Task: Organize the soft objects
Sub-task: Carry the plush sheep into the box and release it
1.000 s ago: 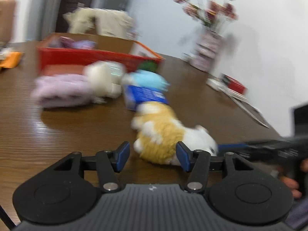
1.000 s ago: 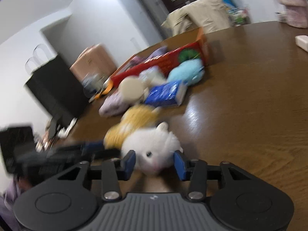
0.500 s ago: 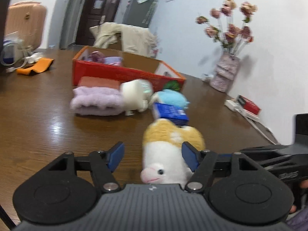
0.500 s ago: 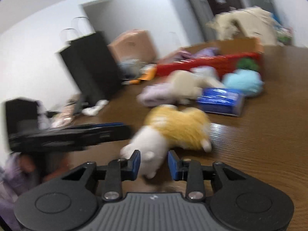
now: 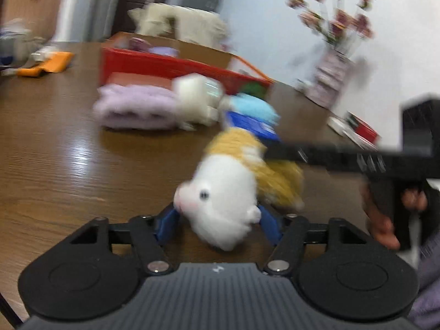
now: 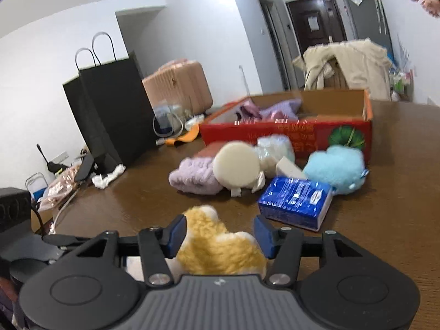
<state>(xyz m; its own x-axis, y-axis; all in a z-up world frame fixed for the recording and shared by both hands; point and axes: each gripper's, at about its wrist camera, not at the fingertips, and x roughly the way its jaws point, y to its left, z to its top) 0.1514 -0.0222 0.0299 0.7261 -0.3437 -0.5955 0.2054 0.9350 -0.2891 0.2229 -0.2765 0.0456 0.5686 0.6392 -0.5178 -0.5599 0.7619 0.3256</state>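
We see the plush hamster [image 5: 222, 200] nearest the left wrist camera, white head between the left gripper [image 5: 217, 224] fingers, which press its 2 sides. In the right wrist view, the yellow back of the plush sits between the right gripper [image 6: 218, 233] fingers; they stand apart, and we cannot tell if they touch the fur. The toy rests on the wooden surface [image 6: 385, 220]. Just beyond lies a blue tissue pack [image 6: 295, 202], then a light-blue plush [image 6: 337, 169], a cream round cushion [image 6: 237, 169] and a folded lilac towel [image 6: 194, 177], clustered together. Farthest, the red box [image 6: 288, 134] holds purple fabric items.
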